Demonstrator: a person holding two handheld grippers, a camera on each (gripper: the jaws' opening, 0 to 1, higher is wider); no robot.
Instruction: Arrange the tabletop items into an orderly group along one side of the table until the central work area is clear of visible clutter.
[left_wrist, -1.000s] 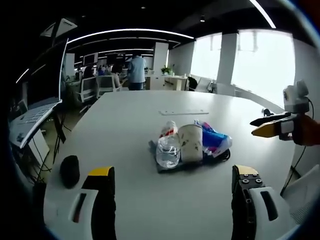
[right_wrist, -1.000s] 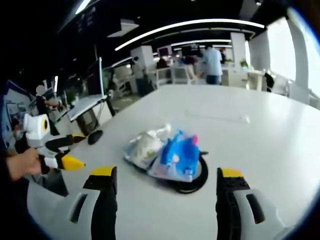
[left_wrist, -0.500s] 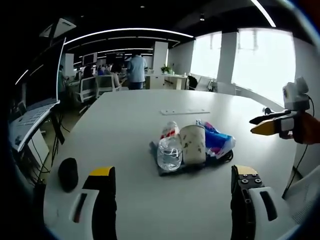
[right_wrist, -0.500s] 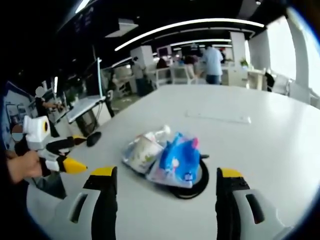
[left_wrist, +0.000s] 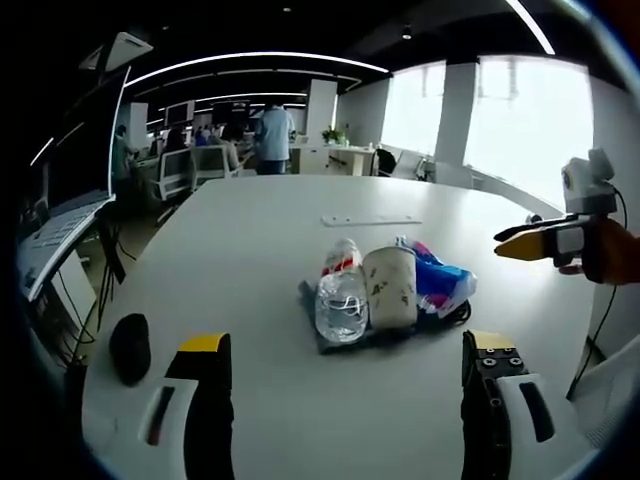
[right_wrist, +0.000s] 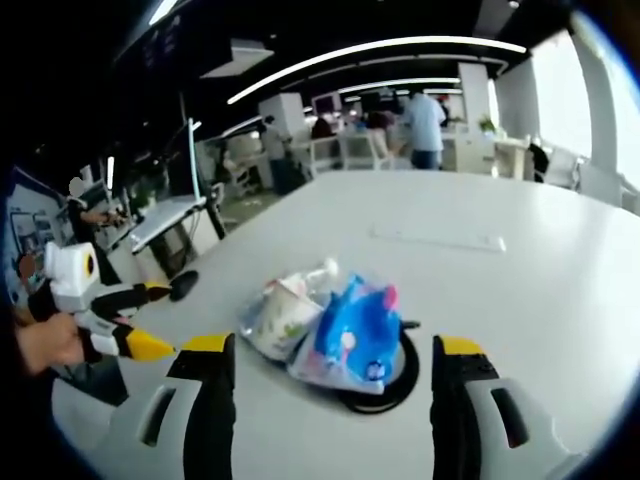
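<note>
Over the last second very little has changed, and most of it is my own cameras drifting: in the left gripper view the pile sits a touch more to the right, and the black mouse (left_wrist: 130, 347) has slid lower toward the left edge, which I read as my hand shifting, not the things moving. In the right gripper view the pile has come a little closer and lower between the jaws, so I judge I am easing in on it, with nothing grasped yet. For the task that means the clearing has not begun; the clutter still lies in the middle of the white desk (left_wrist: 260, 230). My left tongs (left_wrist: 345, 395) stand apart and hold nothing, and my right tongs (right_wrist: 325, 400) are likewise spread wide and empty; each also shows off to the side in the other's view, with the jaws there seeming slightly parted. The pile itself is tight: a clear plastic bottle (left_wrist: 339, 300) lying beside a speckled paper cup (left_wrist: 390, 288), a crumpled blue and pink bag (right_wrist: 352, 335) touching them, all resting on a dark flat pad (left_wrist: 312, 322) with a black ring-shaped thing (right_wrist: 385, 375) under the bag. The mouse lies well apart, near the desk's edge.
</note>
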